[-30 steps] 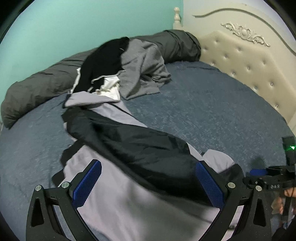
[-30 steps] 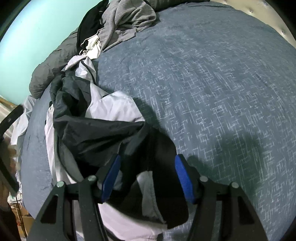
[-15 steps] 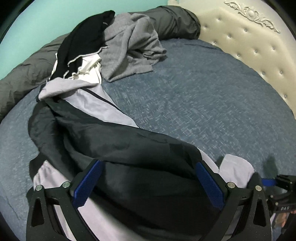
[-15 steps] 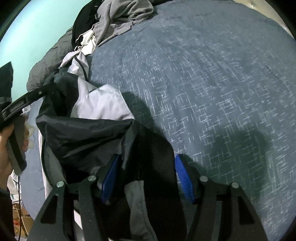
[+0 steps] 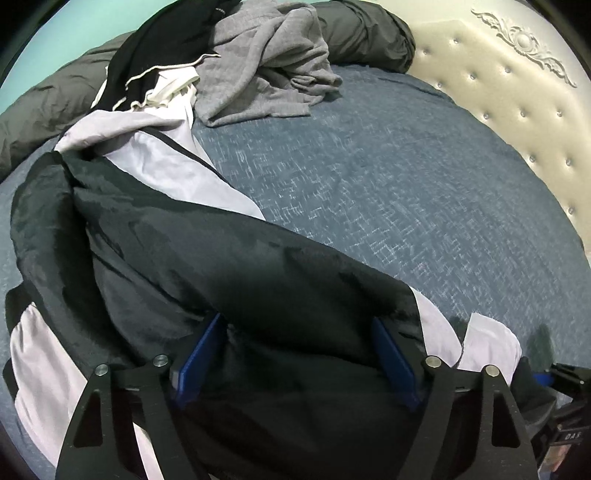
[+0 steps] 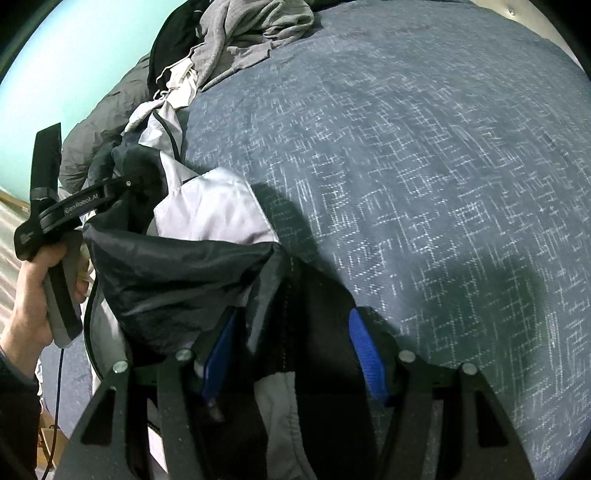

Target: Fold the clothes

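Observation:
A black and pale-lilac jacket (image 5: 221, 258) lies bunched on the blue bed (image 5: 406, 184), its near part raised off the cover. My left gripper (image 5: 295, 317) is pushed into the jacket's dark fabric. Its blue pads (image 5: 199, 354) stand apart, with cloth draped over and between them. In the right wrist view the same jacket (image 6: 177, 269) stretches from the left gripper (image 6: 74, 206) to my right gripper (image 6: 291, 314). The right gripper is shut on a bunched black and grey fold. Part of the right gripper (image 5: 565, 380) shows low in the left wrist view.
Several other garments in grey (image 5: 258, 74), black and white are piled at the bed's far side against a rolled grey duvet (image 5: 365, 33). A cream tufted headboard (image 5: 517, 92) bounds the right. A hand (image 6: 26, 295) holds the left gripper's handle at the bed's left edge.
My left gripper has moved forward into the jacket and its fingers have narrowed around the dark fabric. The right gripper kept its hold and shifted slightly, the jacket rising with it.

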Available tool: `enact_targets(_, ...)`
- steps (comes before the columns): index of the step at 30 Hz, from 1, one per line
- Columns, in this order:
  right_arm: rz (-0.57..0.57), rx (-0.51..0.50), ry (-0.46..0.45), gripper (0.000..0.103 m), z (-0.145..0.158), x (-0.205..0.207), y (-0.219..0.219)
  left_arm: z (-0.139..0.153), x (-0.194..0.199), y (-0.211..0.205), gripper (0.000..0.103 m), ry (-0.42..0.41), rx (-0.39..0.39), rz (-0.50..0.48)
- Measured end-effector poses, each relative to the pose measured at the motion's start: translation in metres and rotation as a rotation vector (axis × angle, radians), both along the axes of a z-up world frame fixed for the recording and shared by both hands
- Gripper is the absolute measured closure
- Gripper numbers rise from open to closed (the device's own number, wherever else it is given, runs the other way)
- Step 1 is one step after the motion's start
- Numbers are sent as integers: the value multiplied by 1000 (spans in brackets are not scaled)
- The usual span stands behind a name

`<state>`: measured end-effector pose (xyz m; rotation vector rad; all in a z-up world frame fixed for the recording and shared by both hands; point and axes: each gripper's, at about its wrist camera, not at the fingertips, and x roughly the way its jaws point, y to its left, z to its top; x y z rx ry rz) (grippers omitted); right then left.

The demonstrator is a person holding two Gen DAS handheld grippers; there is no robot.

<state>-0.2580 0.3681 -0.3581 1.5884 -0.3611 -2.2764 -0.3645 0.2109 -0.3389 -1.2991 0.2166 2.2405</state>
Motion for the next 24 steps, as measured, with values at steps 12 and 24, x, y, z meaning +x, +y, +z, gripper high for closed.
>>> enact_targets(12,8,3,12,41,-3,-5,-8,-15,-4,-11,21,-48,43,27)
enact_targets(24,1,-4,26,41,-5,-7,-10,-9,1,-14,78,-20,91,13)
